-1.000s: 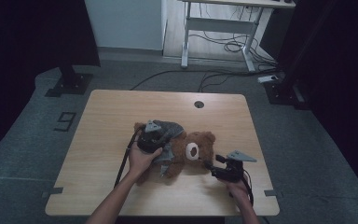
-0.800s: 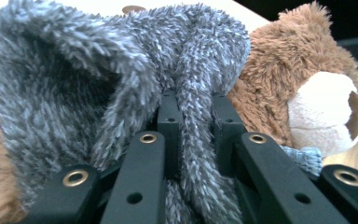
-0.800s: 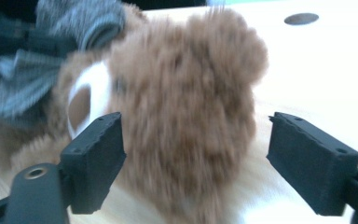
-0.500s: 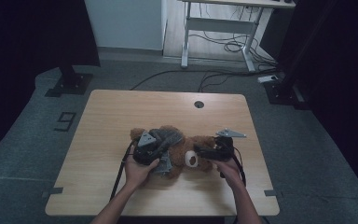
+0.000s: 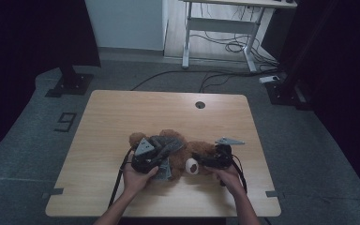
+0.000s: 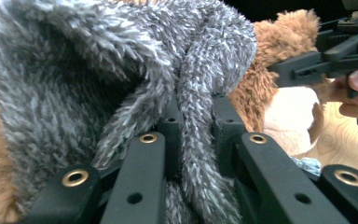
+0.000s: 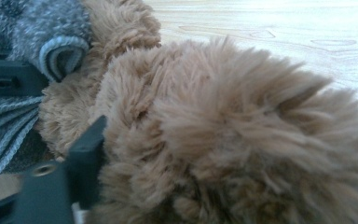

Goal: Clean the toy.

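Moved in from the table's right edge since a second ago and now pressed against the head of the brown teddy bear (image 5: 201, 151): the right gripper (image 5: 205, 162). Shifted slightly toward the near edge over the same span: the left gripper (image 5: 161, 157). Lying on its back across the near middle of the wooden table (image 5: 122, 112), head to the right, pale muzzle turned toward the near edge. Draped over the bear's body, a grey fuzzy garment (image 5: 168, 145). Clamped on a fold of that garment (image 6: 200, 140) in the left gripper view, jaws close together with grey pile squeezed between them. In the right gripper view, brown fur (image 7: 233, 140) bulging over the jaws, one black jaw visible at left, the other buried; cannot tell whether closed on the head or merely pushed into it. Held in a hand (image 5: 136, 178) on the left and a hand (image 5: 229, 177) on the right, forearms entering from the bottom.
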